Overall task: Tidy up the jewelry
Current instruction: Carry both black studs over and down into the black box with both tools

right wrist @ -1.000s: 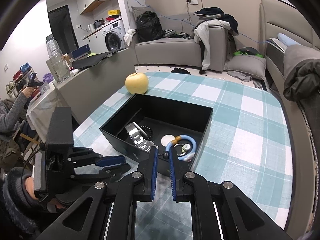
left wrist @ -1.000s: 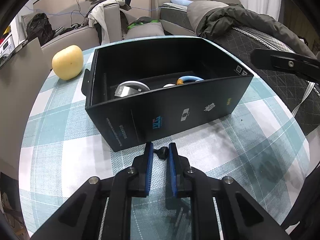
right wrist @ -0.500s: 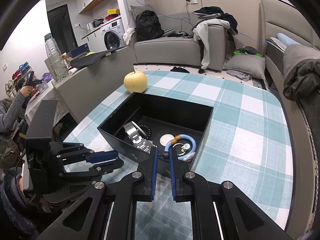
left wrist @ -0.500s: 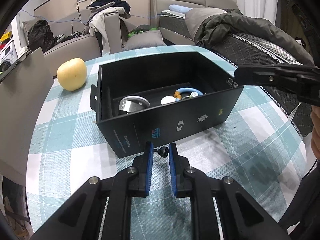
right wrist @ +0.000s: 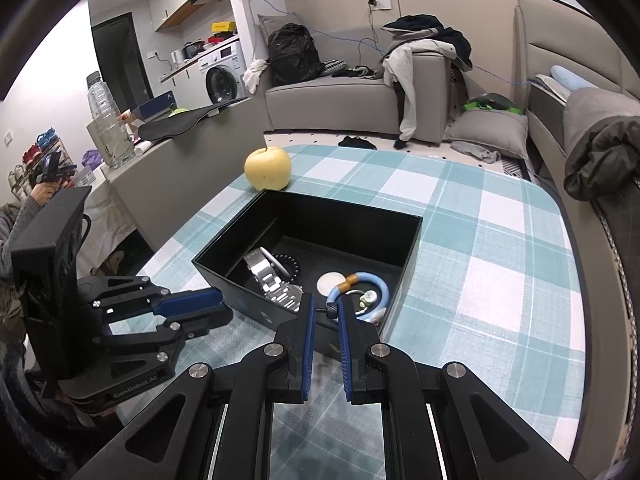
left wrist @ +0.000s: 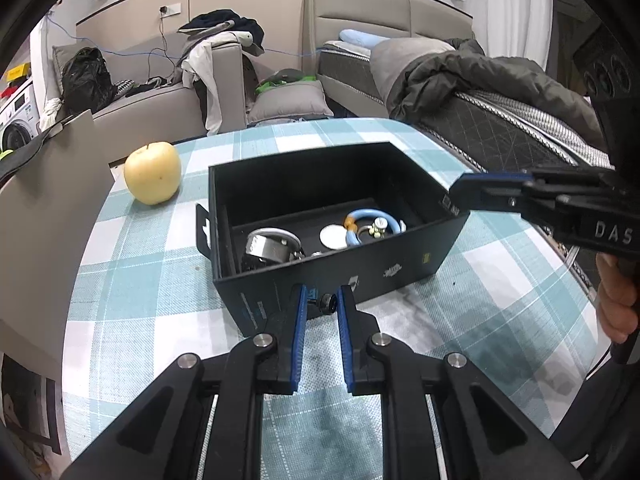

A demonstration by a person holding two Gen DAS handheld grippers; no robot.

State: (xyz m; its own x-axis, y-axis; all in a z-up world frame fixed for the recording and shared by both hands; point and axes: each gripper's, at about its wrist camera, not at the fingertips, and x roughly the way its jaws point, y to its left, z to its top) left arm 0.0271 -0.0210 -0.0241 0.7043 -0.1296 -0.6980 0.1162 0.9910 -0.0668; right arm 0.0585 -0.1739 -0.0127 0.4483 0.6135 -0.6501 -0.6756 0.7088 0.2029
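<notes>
An open black box (left wrist: 280, 280) (right wrist: 412, 236) stands on the checked table. Inside lie a silver watch (left wrist: 268, 246) (right wrist: 272, 280), a blue bangle (left wrist: 372, 222) (right wrist: 360, 290), a white disc (left wrist: 334, 236) (right wrist: 331, 281) and a dark bead bracelet (right wrist: 290, 264). My left gripper (left wrist: 322, 304) hovers just in front of the box's near wall, jaws nearly closed and empty. My right gripper (right wrist: 326, 314) hovers above the box's near corner, jaws nearly closed and empty. Each gripper shows in the other's view, the right (left wrist: 520, 196) and the left (right wrist: 188, 304).
A yellow apple (left wrist: 152, 172) (right wrist: 268, 168) sits on the table behind the box. The teal checked tablecloth (left wrist: 140, 300) (right wrist: 500, 280) covers a rounded table. A grey panel (left wrist: 36, 220) stands at the left edge. A sofa and a bed lie beyond.
My left gripper has pulled back and risen from the box, so more of its inside shows. The right gripper has drifted slightly toward the box corner.
</notes>
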